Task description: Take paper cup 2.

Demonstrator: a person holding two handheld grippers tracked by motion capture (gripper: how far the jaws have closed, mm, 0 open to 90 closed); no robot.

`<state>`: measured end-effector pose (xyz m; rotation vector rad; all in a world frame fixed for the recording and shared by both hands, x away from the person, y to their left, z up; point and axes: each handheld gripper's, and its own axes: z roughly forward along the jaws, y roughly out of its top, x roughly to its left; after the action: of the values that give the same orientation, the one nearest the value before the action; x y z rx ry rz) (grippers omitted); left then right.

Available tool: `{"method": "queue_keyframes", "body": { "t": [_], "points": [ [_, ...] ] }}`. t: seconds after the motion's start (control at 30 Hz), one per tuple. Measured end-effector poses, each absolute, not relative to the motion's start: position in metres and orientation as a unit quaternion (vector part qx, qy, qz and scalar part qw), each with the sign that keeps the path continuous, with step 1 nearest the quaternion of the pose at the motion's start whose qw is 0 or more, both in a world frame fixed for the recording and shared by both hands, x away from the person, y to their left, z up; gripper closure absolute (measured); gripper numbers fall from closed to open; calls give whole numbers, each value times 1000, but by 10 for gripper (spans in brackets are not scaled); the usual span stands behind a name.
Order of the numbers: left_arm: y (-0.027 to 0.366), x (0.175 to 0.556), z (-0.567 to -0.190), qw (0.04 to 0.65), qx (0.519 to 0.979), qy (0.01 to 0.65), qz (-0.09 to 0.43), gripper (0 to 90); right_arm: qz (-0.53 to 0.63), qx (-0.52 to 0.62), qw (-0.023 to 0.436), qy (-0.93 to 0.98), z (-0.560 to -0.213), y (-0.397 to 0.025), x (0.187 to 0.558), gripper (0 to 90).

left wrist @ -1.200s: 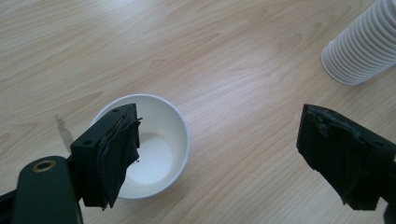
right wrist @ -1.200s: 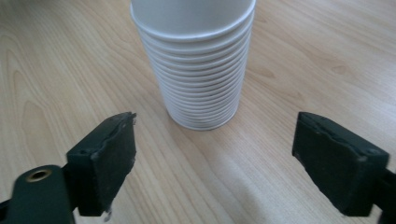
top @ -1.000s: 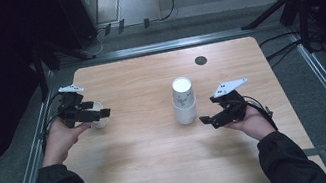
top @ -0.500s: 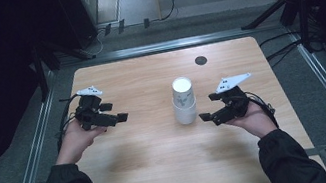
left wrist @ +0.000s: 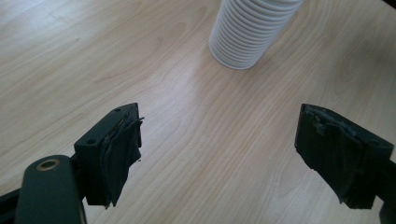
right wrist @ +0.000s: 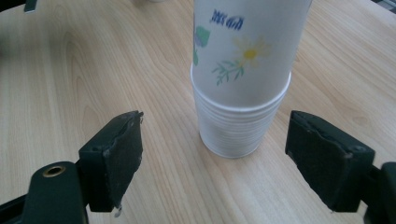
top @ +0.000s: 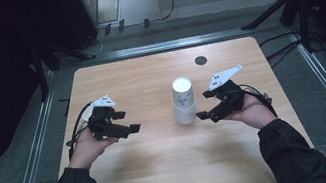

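Observation:
A stack of white paper cups (top: 183, 100) stands upside down at the middle of the wooden table (top: 165, 172); the top cup has a flower print (right wrist: 250, 53). My right gripper (top: 203, 108) is open just right of the stack, and the stack's base (right wrist: 233, 130) stands a little ahead of its jaws. My left gripper (top: 130, 126) is open to the left, empty, pointing at the stack (left wrist: 250, 32) from some way off. A small white object (top: 86, 113) lies partly hidden behind the left gripper.
A dark round hole (top: 200, 60) sits near the table's far edge. Metal rails (top: 36, 159) run along both sides of the table, and cables (top: 285, 47) lie beyond its right edge. Bare wood stretches between the grippers and the near edge.
My left gripper has moved right, away from the small white object and toward the cup stack. The right gripper has stayed in place beside the stack.

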<state>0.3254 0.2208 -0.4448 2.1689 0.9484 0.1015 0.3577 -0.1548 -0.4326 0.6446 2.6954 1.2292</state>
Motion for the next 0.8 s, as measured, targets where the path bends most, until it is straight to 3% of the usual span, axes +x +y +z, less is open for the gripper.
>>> {"method": "queue_keyframes", "body": {
  "t": [0.8],
  "points": [
    [210, 320, -456, 358, 871, 336, 35, 153, 320, 144, 30, 936, -396, -108, 405, 212]
  ]
}}
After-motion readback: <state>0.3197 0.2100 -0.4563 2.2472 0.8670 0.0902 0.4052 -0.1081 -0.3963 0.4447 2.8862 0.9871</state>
